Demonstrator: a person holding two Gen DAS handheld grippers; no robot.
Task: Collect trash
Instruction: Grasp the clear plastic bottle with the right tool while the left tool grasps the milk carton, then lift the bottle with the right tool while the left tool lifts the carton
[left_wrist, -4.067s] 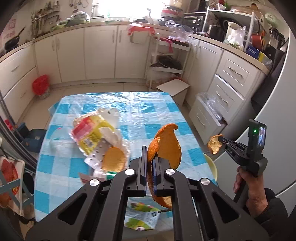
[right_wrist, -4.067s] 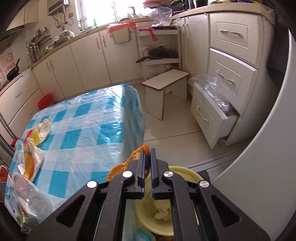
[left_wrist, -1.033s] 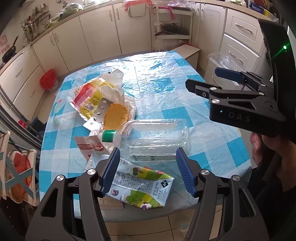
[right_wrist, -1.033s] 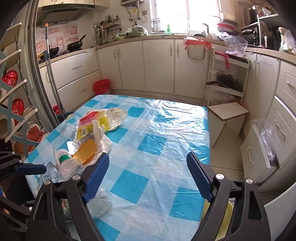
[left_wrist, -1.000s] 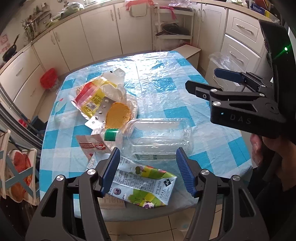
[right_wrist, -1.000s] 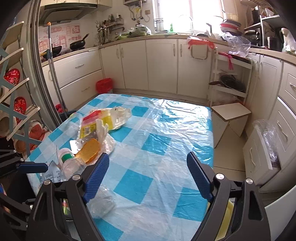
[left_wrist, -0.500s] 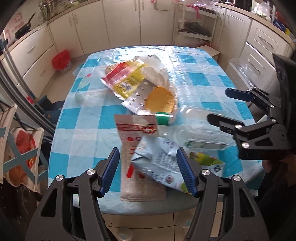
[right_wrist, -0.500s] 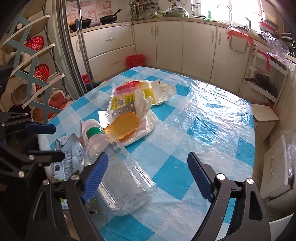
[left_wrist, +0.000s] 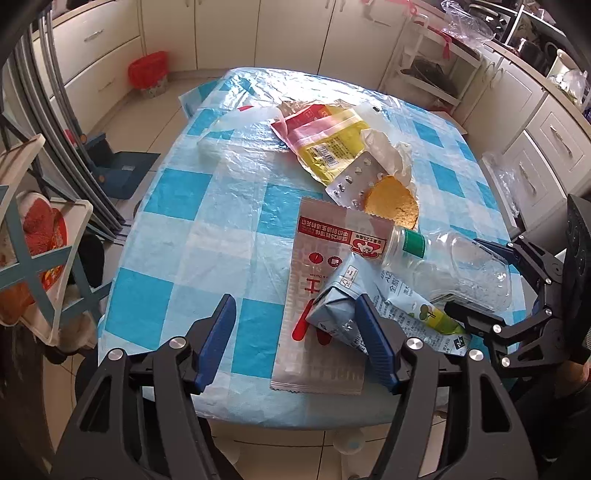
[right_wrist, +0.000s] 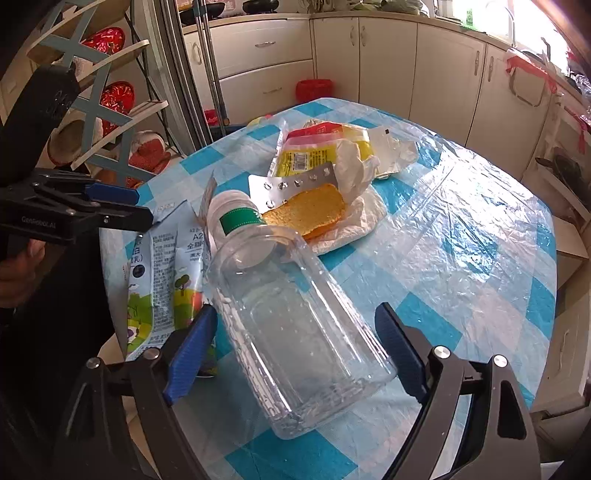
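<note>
A clear plastic bottle (right_wrist: 295, 317) with a green-banded neck lies on its side on the checked table; it also shows in the left wrist view (left_wrist: 461, 269). My right gripper (right_wrist: 295, 350) is open, its jaws on either side of the bottle's base, not closed on it. My left gripper (left_wrist: 295, 339) is open over the near table edge, its right finger (left_wrist: 373, 339) next to a crumpled milk carton (left_wrist: 347, 306) lying on a silver and red wrapper (left_wrist: 325, 266). Behind lie an orange peel (left_wrist: 391, 203), a pill blister (left_wrist: 354, 181) and a yellow and red bag (left_wrist: 332, 144).
The table (left_wrist: 192, 206) carries a blue and white plastic cloth. A clear plastic bag (left_wrist: 236, 140) lies at the far left. White cabinets (right_wrist: 388, 66) ring the room. A red bin (left_wrist: 147, 74) stands on the floor. A shelf rack (right_wrist: 96, 110) stands left.
Both grippers have swung round to the table's near end and moved in closer. The right gripper now straddles the bottle. The orange peels held four seconds ago are gone from both grippers.
</note>
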